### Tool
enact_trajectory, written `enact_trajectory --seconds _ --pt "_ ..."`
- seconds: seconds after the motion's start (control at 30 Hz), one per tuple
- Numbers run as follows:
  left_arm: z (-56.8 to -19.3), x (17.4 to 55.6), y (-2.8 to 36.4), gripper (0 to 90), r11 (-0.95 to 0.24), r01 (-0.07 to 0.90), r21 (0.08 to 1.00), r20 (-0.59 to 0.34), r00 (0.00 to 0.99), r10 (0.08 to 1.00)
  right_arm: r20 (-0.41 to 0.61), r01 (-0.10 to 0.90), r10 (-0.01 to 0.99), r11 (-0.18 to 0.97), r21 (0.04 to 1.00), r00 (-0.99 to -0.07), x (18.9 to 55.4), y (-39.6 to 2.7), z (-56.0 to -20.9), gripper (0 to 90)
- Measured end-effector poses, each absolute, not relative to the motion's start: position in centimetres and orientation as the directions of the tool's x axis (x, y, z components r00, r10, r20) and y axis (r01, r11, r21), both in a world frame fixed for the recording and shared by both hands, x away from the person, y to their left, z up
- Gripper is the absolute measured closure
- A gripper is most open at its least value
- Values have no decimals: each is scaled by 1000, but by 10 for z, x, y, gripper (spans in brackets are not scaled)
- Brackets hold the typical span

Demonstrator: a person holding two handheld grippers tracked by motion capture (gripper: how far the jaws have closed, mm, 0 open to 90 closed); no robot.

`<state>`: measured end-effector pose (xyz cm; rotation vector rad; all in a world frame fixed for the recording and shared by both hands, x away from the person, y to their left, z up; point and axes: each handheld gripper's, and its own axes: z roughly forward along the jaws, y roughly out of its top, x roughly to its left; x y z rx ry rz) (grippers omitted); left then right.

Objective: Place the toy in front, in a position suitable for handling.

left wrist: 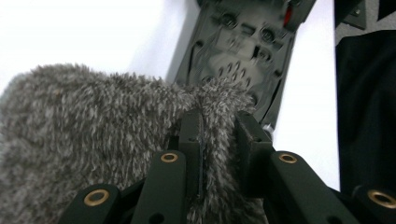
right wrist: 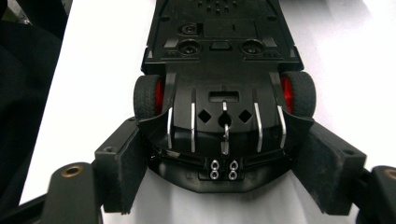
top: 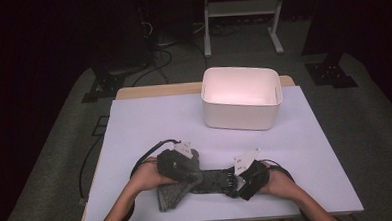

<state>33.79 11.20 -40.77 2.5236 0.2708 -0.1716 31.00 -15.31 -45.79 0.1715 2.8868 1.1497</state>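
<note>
From the high view we see our left gripper near the front edge of the white table, buried in a grey fuzzy cloth that drapes over one end of an upside-down black toy car. Our right gripper sits at the car's other end, and both our hands come in from the bottom. A white bin stands well apart at the far side of the table.

In the left gripper view, our left gripper has its jaws drawn narrow, pinching a fold of the grey fuzzy cloth between them. Beyond the cloth lies the toy car on its roof, underside up, on the white table.

In the right gripper view, our right gripper stands wide, with its jaws clasping the two sides of the toy car at its tail end. The pads press against the bodywork just behind the red-hubbed wheels. The car's underside faces the camera, and the rest of it stretches away over the table.
</note>
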Motion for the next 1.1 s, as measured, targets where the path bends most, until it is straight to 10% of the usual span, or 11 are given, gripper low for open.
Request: enact_trajectory --seconds 0.57,1.1 --pt "-413 334 136 748 -796 284 535 -223 956 191 13 89 110 719 689 -994 310 -154 -458 233" --pt "-401 332 59 748 -833 128 538 -180 983 34 13 91 114 719 689 -993 310 -154 -458 232"
